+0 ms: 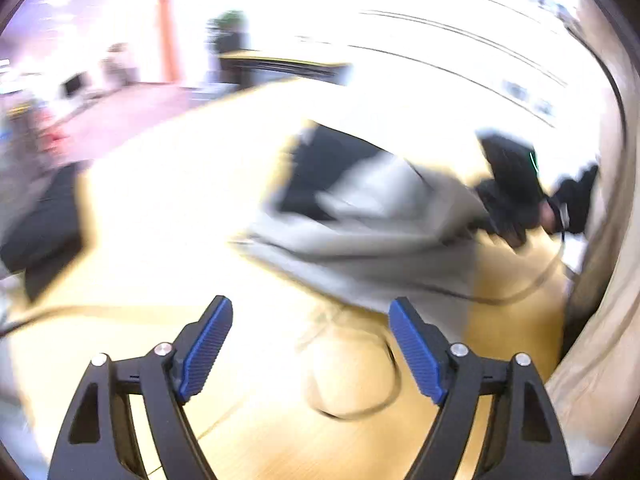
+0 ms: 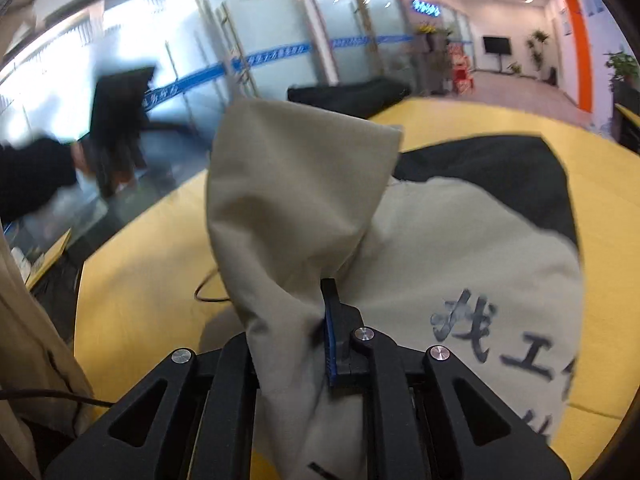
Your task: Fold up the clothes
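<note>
A beige garment (image 2: 460,256) with dark printed characters lies on the yellow table (image 2: 140,292), partly over a black garment (image 2: 500,172). My right gripper (image 2: 320,312) is shut on a bunched fold of the beige garment and holds it raised; the cloth hides its left finger. In the blurred left wrist view the beige garment (image 1: 360,232) and black garment (image 1: 320,172) lie ahead. My left gripper (image 1: 310,316) is open and empty above the table (image 1: 168,216), short of the cloth. The right gripper (image 1: 520,188) shows at the cloth's far right.
A thin dark cable (image 1: 360,408) loops on the table near my left gripper, and it also shows in the right wrist view (image 2: 208,296). The person's beige clothing (image 1: 600,320) fills the right edge. A dark chair (image 2: 120,120) and glass walls stand beyond the table's edge.
</note>
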